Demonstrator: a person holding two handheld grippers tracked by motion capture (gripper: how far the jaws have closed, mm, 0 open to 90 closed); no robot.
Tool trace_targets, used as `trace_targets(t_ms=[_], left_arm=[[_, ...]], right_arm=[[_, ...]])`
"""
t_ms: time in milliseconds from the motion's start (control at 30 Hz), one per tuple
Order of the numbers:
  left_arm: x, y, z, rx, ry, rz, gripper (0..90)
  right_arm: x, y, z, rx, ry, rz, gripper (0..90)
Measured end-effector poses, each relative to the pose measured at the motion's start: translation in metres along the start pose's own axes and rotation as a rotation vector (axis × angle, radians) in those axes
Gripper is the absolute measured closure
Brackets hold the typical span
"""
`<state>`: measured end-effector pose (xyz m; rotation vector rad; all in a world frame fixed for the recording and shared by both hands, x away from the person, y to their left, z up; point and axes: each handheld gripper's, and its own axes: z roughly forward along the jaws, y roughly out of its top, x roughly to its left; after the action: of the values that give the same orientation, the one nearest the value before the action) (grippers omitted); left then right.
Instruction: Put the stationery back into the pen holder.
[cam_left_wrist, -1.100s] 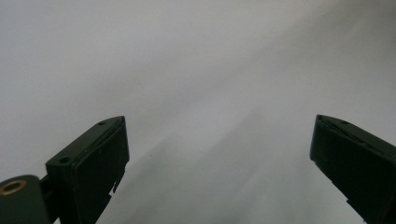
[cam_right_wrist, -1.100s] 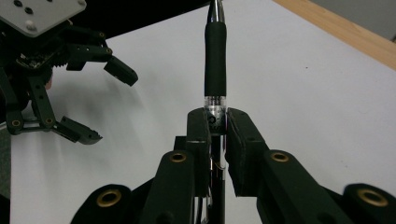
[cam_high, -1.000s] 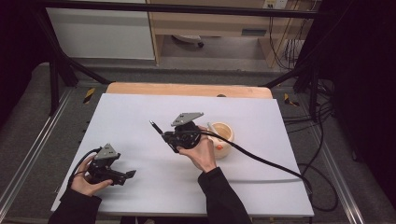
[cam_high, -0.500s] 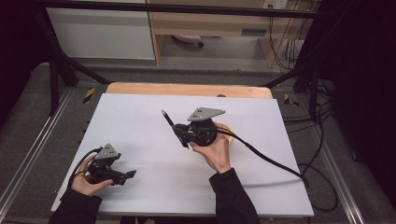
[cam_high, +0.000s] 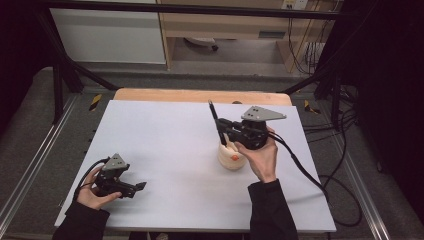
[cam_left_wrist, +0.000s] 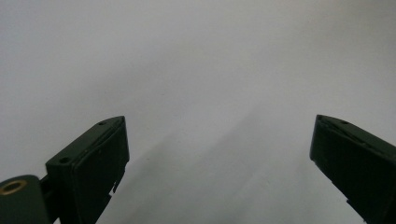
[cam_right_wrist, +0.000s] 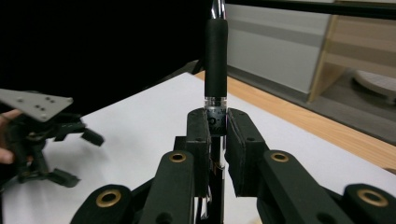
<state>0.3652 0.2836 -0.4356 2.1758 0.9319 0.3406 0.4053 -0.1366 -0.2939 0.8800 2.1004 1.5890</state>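
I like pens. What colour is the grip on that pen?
Black grip, with a clear barrel below; the right gripper view shows it best.

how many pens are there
1. The pen is clamped upright in the right gripper, above the cream holder on the white table. More may be hidden inside the holder.

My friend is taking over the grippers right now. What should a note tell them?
Right gripper: shut on a slim black pen with a rubber grip sleeve, held up over the table, pointing away from the person.
Left gripper: open, nothing between the jaws, low at the near left of the white table.
Small cream round pot with an orange mark: on the table, just below the right gripper.
Done: pen is gripped and off the table.
Left: probably putting the pen somewhere; I cannot tell where.
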Motion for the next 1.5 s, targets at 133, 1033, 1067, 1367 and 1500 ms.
trace_targets(t_ms=[133, 1033, 1067, 1367, 1500], left_arm=[[0.000, 0.000, 0.000, 0.002, 0.002, 0.001, 4.8], [0.000, -0.001, 0.001, 0.002, 0.002, 0.002, 4.8], [-0.001, -0.001, 0.001, 0.002, 0.001, 0.003, 4.8], [0.000, -0.001, 0.001, 0.002, 0.001, 0.003, 4.8], [0.000, -0.001, 0.001, 0.003, 0.002, 0.001, 4.8]], right_arm=[[-0.019, -0.015, -0.007, -0.015, -0.037, 0.034, 80.0], [-0.059, -0.095, 0.011, -0.011, -0.111, 0.119, 79.9], [-0.059, -0.097, 0.011, -0.006, -0.110, 0.119, 79.9], [-0.060, -0.103, 0.008, -0.021, -0.112, 0.129, 73.6], [-0.060, -0.097, 0.001, -0.045, -0.098, 0.141, 66.5]])
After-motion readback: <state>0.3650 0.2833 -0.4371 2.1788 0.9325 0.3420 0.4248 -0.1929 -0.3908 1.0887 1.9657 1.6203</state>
